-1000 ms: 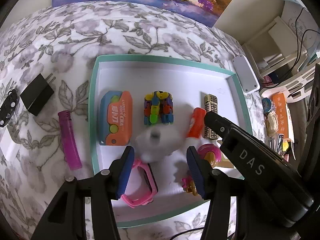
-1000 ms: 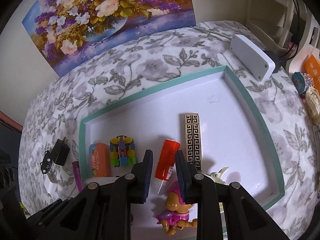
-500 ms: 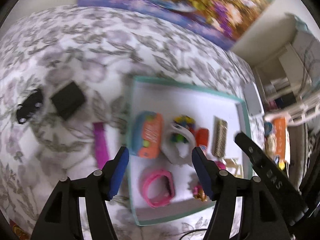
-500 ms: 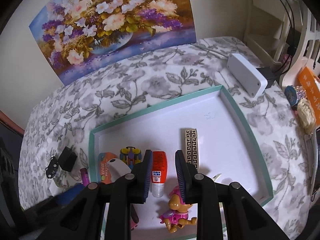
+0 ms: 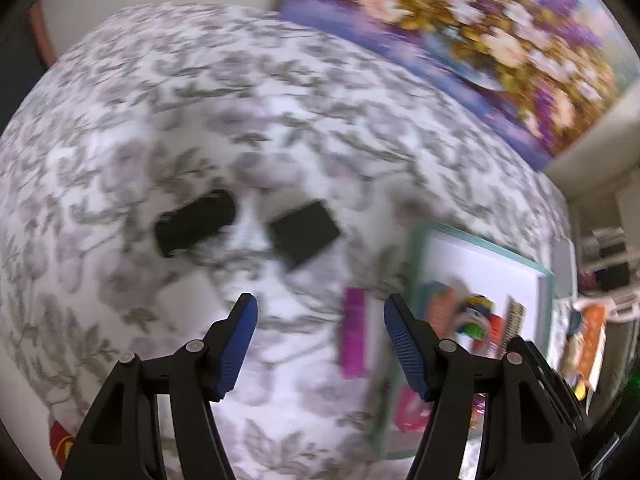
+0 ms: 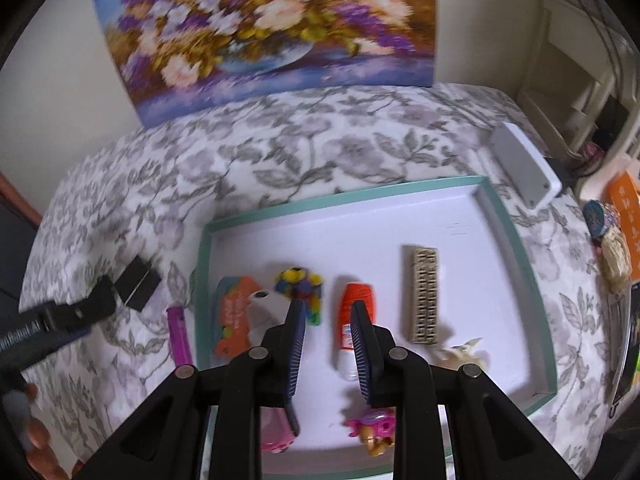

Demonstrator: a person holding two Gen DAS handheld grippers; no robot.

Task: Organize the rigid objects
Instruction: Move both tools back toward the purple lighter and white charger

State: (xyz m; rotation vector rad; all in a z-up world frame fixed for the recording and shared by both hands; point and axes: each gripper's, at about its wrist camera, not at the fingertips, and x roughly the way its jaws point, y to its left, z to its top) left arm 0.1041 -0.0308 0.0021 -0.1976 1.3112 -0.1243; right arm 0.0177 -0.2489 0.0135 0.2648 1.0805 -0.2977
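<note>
A teal-rimmed white tray [image 6: 502, 216] holds an orange case [image 6: 234, 312], a white object [image 6: 266, 310], a multicoloured block toy [image 6: 300, 284], an orange tube [image 6: 354, 314], a patterned bar [image 6: 424, 294], a pink watch [image 6: 276, 434] and a pink dog figure [image 6: 374, 432]. My right gripper [image 6: 328, 320] hovers over the tray, jaws slightly apart and empty. My left gripper [image 5: 318, 320] is open and empty above the floral cloth, left of the tray [image 5: 418, 280]. A black charger [image 5: 304, 236], a black clip [image 5: 196, 220] and a purple stick [image 5: 354, 332] lie on the cloth ahead of it.
A flower painting [image 6: 272, 28] leans at the back wall. A white box [image 6: 524, 168] lies beyond the tray's far right corner. Clutter and shelves stand at the right edge [image 6: 616, 216]. The left view is motion-blurred.
My left gripper has swung left, away from the tray toward the black charger and clip. A white object now lies in the tray by the orange case. My right gripper has risen slightly.
</note>
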